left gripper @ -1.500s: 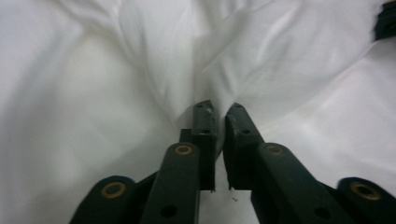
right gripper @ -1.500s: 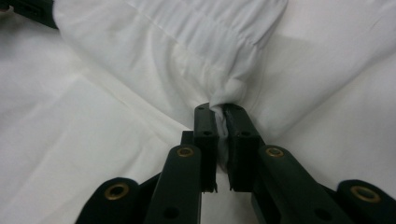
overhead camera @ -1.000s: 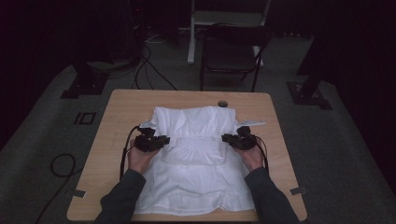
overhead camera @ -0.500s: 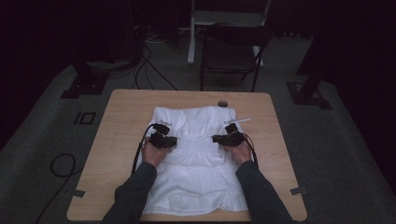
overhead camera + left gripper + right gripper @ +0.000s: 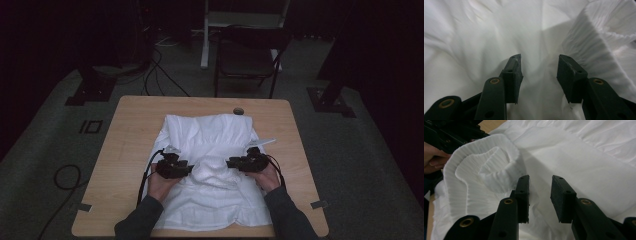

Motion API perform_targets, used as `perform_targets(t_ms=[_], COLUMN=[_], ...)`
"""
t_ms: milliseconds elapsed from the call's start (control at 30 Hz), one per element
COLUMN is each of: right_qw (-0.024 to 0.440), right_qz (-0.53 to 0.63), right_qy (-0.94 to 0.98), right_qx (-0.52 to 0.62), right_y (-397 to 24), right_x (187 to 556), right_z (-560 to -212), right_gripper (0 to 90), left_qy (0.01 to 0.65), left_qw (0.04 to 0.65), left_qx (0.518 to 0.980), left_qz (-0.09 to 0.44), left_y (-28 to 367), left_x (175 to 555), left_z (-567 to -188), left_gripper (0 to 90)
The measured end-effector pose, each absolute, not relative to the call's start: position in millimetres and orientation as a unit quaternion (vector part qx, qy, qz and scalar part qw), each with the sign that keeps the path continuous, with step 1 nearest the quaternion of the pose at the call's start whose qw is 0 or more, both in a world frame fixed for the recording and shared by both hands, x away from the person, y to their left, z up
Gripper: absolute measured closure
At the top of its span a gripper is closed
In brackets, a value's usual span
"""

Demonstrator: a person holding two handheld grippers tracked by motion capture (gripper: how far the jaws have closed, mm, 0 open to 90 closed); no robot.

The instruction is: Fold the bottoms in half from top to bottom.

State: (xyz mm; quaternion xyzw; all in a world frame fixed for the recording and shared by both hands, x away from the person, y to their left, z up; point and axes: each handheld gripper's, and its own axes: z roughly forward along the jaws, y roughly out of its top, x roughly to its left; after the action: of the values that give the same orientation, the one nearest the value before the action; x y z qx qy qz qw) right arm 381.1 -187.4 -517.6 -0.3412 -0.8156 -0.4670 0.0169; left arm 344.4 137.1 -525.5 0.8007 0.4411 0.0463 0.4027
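A white garment (image 5: 210, 140) lies spread on the wooden table (image 5: 130, 130). Its ribbed elastic band (image 5: 596, 50) is pushed up into a loose ridge (image 5: 474, 170) between the two grippers. My left gripper (image 5: 189, 169) rests on the cloth's left half and points right. Its jaws (image 5: 539, 65) have just been opening and stand apart over flat cloth, gripping nothing. My right gripper (image 5: 231, 163) faces it from the right. Its jaws (image 5: 540, 182) have also just been opening, with only loose fabric beneath. The left gripper and its hand (image 5: 451, 135) appear beyond the ridge.
A dark chair (image 5: 247, 55) stands behind the table's far edge. A small round hole (image 5: 238, 111) sits near that edge. Stand feet (image 5: 90, 92) and cables (image 5: 160, 65) lie on the floor to the left, another foot (image 5: 330, 102) to the right.
Both hands have come toward each other and toward the near edge. Both pairs of jaws have opened. The garment's middle has bunched into a ridge between them.
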Motion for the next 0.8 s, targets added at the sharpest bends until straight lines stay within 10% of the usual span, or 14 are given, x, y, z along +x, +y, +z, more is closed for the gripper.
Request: perform_targets(t_ms=[400, 800], right_qw=[-0.055, -0.015], right_qz=[-0.443, -0.367], right_qy=[-0.815, -0.886], right_qx=[-0.369, -0.284], right_y=[-169, -156], right_x=[390, 345], right_z=[-509, -527], right_gripper=[62.4, 58.8], left_qy=[0.408, 0.429], left_qw=[0.388, 0.401], left_qx=[0.826, 0.806], left_qz=[0.031, 0.066], left_y=[128, 145], left_x=[327, 337], left_z=[-535, -522], left_gripper=[52.9, 51.2])
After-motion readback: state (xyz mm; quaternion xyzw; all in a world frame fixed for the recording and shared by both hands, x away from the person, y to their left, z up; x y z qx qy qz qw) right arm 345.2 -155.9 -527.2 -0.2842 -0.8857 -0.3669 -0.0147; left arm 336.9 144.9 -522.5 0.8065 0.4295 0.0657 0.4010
